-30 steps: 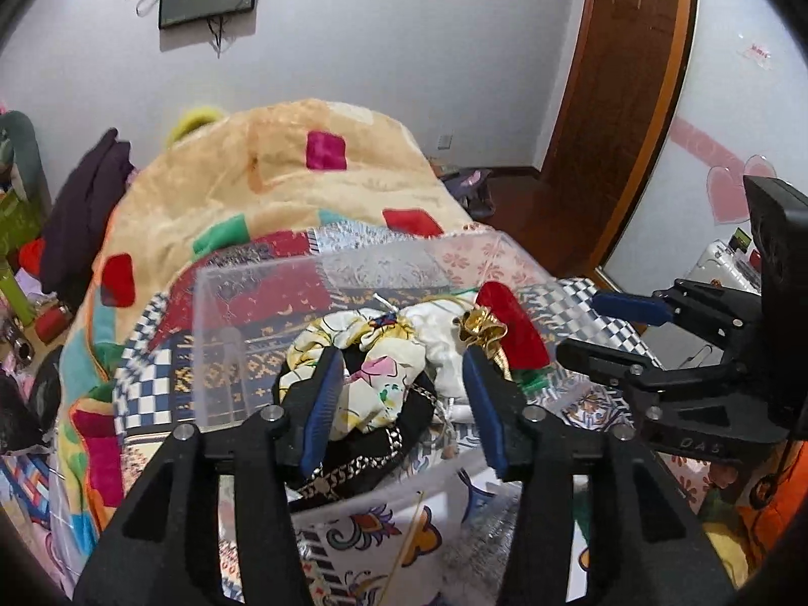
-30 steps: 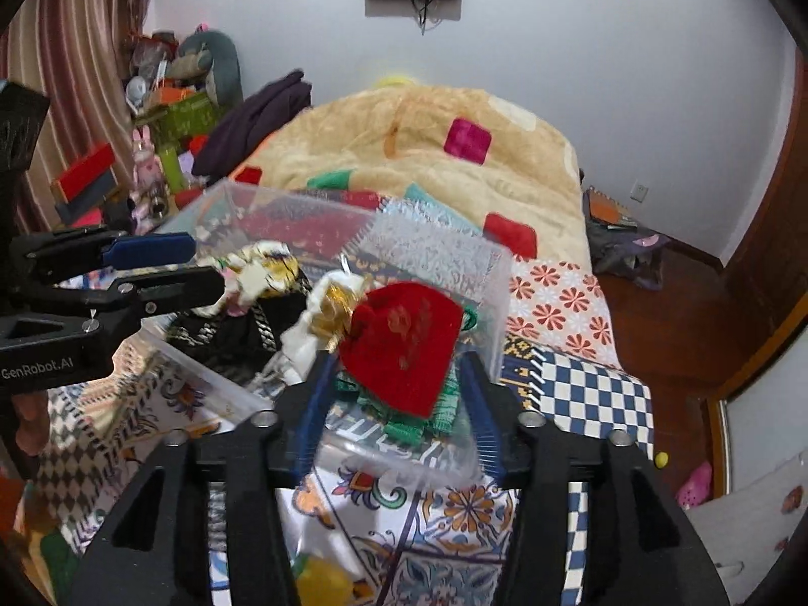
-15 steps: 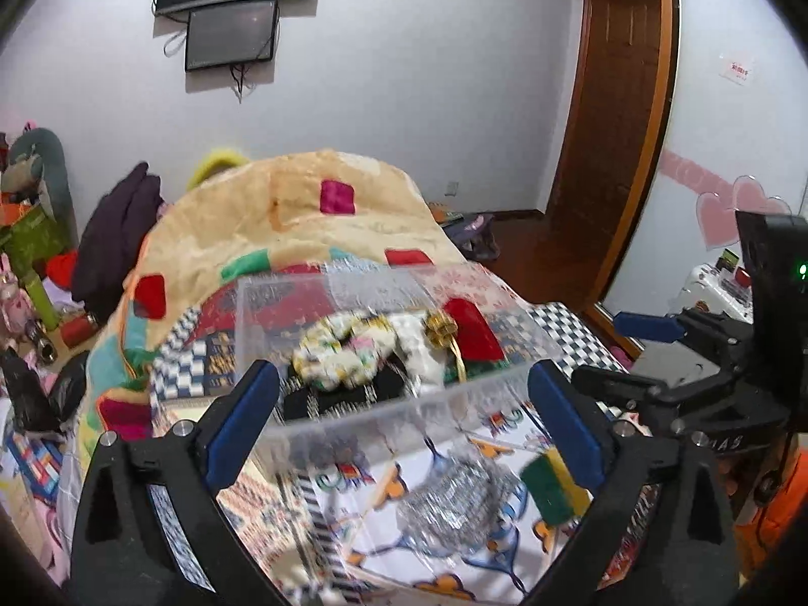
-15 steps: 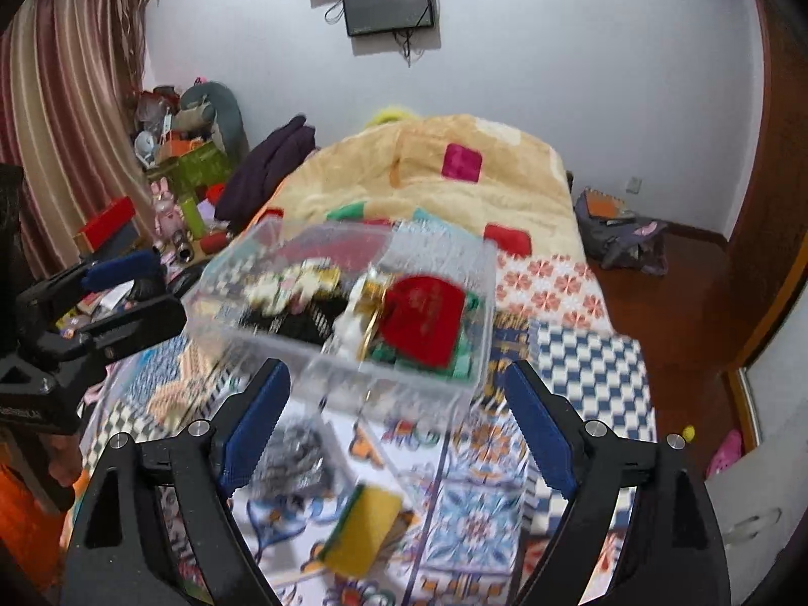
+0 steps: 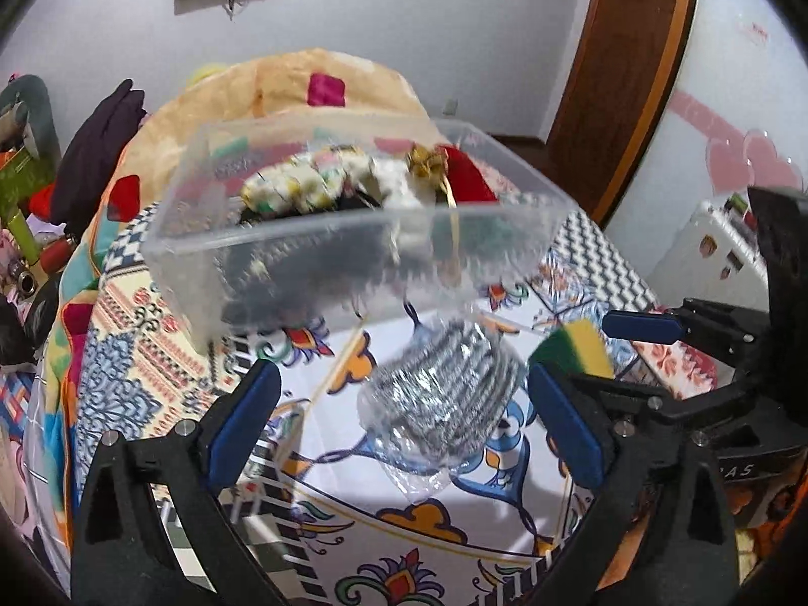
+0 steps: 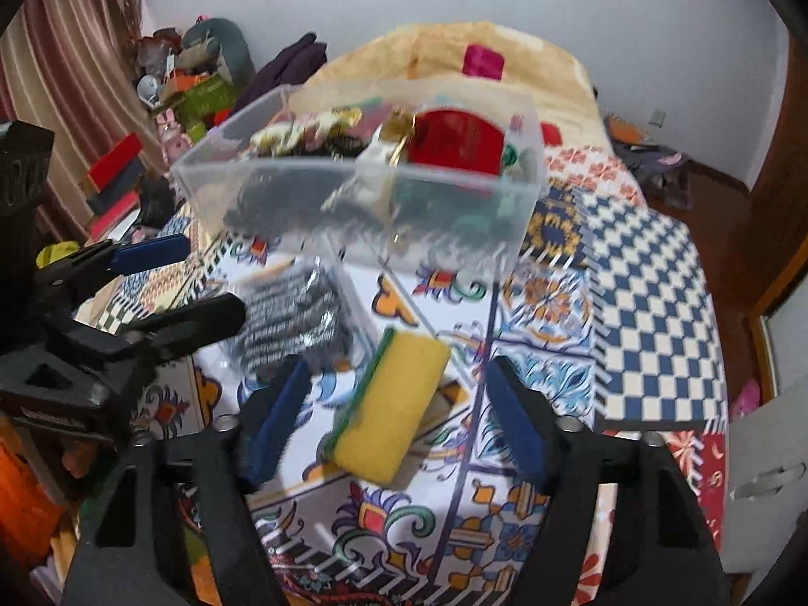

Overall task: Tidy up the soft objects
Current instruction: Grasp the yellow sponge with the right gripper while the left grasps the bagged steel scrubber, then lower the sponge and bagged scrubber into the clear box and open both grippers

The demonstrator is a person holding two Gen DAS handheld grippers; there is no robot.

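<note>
A clear plastic bin (image 5: 353, 232) stands on the patterned bedspread and holds soft items: a red pouch (image 5: 464, 177), a floral cloth (image 5: 298, 187) and black fabric. It also shows in the right wrist view (image 6: 363, 212). A bagged silver scrubber (image 5: 444, 394) lies in front of the bin, between my left gripper's (image 5: 404, 414) open jaws. A yellow-green sponge (image 6: 389, 399) lies between my right gripper's (image 6: 394, 414) open jaws. Both grippers are empty and hover above these items.
The bed carries a patterned cloth (image 6: 631, 272) and an orange quilt (image 5: 313, 81) behind the bin. Clutter and toys (image 6: 192, 86) stand at the left. A wooden door (image 5: 636, 50) is at the right.
Both grippers have opened wide and pulled back from the bin. They now tilt down over the scrubber and the sponge in front of it.
</note>
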